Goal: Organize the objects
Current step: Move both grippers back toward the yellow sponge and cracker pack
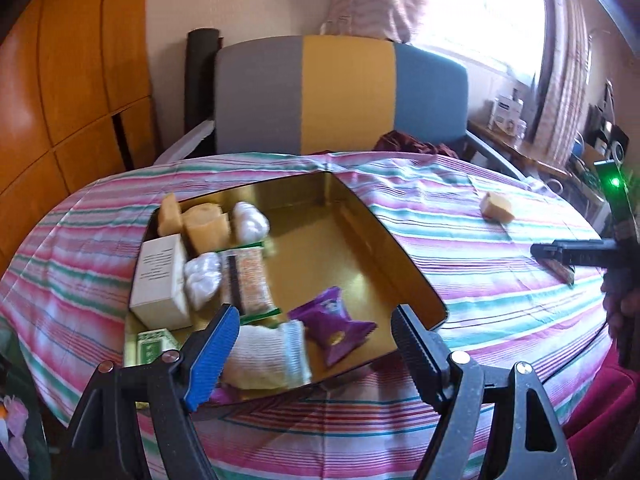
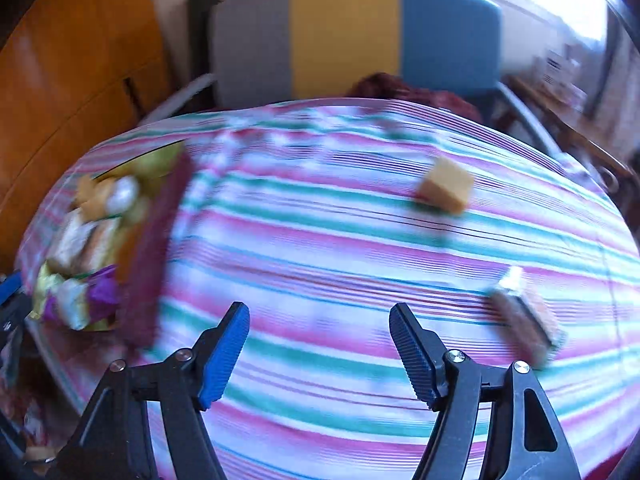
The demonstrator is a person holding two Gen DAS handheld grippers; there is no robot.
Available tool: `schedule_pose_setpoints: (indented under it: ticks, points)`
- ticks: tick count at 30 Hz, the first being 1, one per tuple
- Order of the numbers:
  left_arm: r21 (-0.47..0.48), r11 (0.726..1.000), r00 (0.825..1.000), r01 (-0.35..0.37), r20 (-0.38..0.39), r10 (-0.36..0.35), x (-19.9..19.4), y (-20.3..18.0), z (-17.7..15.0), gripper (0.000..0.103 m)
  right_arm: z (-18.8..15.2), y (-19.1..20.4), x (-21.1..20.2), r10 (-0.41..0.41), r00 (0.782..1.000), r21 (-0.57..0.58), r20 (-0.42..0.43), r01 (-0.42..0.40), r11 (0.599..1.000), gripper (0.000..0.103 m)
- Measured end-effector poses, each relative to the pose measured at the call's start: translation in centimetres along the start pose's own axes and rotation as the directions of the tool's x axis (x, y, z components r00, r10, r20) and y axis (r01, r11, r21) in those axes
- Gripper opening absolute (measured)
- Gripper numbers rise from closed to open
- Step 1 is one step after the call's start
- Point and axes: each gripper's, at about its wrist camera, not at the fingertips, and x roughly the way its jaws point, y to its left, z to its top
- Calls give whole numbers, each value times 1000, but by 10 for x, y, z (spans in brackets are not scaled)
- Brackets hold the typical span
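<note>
Two things left out on the striped cloth (image 2: 320, 240), well apart from the tin (image 1: 400, 248): a tan block (image 2: 444, 190) at about one o'clock in the right wrist view, and a wrapped bar (image 2: 524, 320) at about three o'clock.

Block: probably light and stiff, flat faces, likely a sponge or soap, hard to tell which. Best taken across two opposite flat sides, low on the body, not corner to corner.

Bar: slim, foil-like wrapper with shiny crimped end, probably slippery and crushable. Best pinched across the short width at mid-length, gently; crimped ends would likely slide out.

Right gripper (image 2: 320, 332): jaws standing about halfway apart, nothing between them, only cloth below.

Left gripper (image 1: 316, 340): jaws wide, hanging over the near edge of the tin at six o'clock; white sock (image 1: 272, 356) and purple packet (image 1: 332, 324) lie below, between the pads but not pressed.

Tin already crowded on its left side; bare gold floor toward twelve and two o'clock looks like the room left.
</note>
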Motion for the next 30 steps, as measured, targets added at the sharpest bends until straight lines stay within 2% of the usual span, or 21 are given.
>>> schedule_pose_setpoints:
  ticks: [7,9,12,18,23,30]
  points:
    - [73,997,999,31,-8,-31,7,-31,10,80,4,-92,10,-139,990,161,-6,138,977,78]
    - [96,995,999,40,-11,-39,11,-41,13,80,3,-120,12,-175,985,247,-4,170,954,78]
    - [121,991,998,56,-14,-55,14,-54,17,80,1,-152,14,-228,973,387,-28,221,895,78]
    - [162,981,994,104,-40,-99,29,-85,25,80,-7,-177,6,-230,972,505,-48,223,834,81]
    - [188,970,987,156,-74,-145,47,-114,36,80,-12,-186,5,-235,970,550,-55,226,804,82]
    - [190,946,962,263,-130,-242,82,-167,66,79,-18,-198,0,-227,972,621,-57,212,755,82]
